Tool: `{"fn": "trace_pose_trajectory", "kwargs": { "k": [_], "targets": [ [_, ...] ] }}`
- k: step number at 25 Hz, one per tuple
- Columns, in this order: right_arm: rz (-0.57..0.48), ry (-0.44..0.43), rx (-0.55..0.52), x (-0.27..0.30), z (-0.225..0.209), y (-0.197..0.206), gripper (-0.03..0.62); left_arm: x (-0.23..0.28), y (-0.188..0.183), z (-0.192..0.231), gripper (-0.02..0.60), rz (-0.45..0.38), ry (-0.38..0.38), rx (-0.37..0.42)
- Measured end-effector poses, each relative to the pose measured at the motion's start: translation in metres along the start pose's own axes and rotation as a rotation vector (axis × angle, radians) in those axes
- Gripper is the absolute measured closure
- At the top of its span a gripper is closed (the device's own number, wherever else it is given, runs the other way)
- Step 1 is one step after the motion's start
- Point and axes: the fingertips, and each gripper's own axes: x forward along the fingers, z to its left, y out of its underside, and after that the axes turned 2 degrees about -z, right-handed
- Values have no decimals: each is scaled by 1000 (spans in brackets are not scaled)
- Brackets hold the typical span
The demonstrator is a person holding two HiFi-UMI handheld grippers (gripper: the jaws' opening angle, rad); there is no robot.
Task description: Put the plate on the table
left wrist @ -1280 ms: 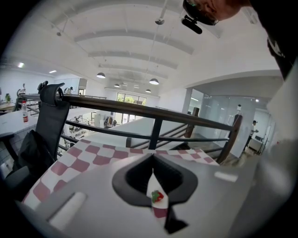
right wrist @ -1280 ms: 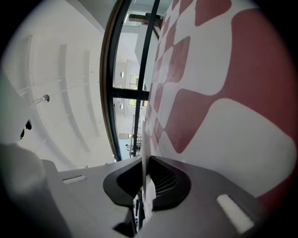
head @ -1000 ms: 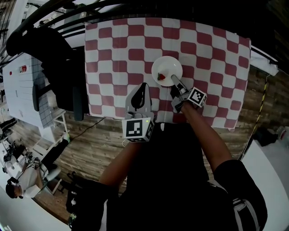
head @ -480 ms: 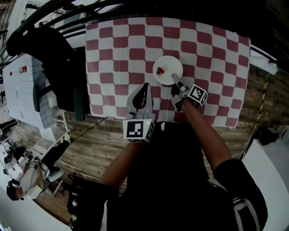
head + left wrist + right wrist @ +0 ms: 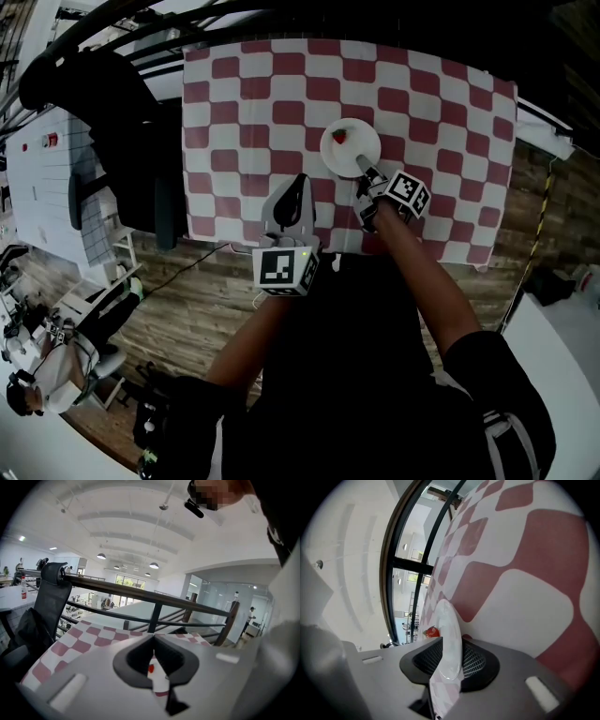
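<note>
The worktop point(image 5: 244, 103) is covered in dull red and white checks. The plate point(image 5: 358, 155) is plain white, with a small bright red thing point(image 5: 338, 136) on it. The left gripper point(image 5: 298, 180) is pale grey with black pads, and its cube point(image 5: 285, 268) bears black-and-white square markers. The floor point(image 5: 187, 291) is brown wood planks. The person's sleeve point(image 5: 487, 375) is black.
</note>
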Motion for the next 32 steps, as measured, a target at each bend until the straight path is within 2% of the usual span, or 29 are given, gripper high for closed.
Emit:
{"fn": "trace_pose_trajectory", "kwargs": {
  "k": [2, 5, 13, 23, 26, 29, 32],
  "targets": [
    [1, 41, -18, -2, -1, 3, 477, -4, 1, 0, 572, 5, -6, 0],
    [6, 70, -47, -4, 1, 6, 448, -11, 0, 1, 572, 3, -9, 6],
    [2, 103, -69, -16, -5, 12, 414, -35, 5, 2, 572, -3, -17, 12],
    [12, 133, -91, -54, -23, 39, 410, -57, 7, -5, 572, -27, 26, 17],
    [4, 119, -83, -69, -19, 47, 410, -61, 6, -8, 572, -35, 48, 37],
    [8, 61, -47, -82, -5, 58, 407, -65, 3, -12, 572, -54, 62, 45],
    [23, 21, -81, -94, 13, 71, 408, -71, 2, -20, 572, -62, 86, 46]
  ]
}}
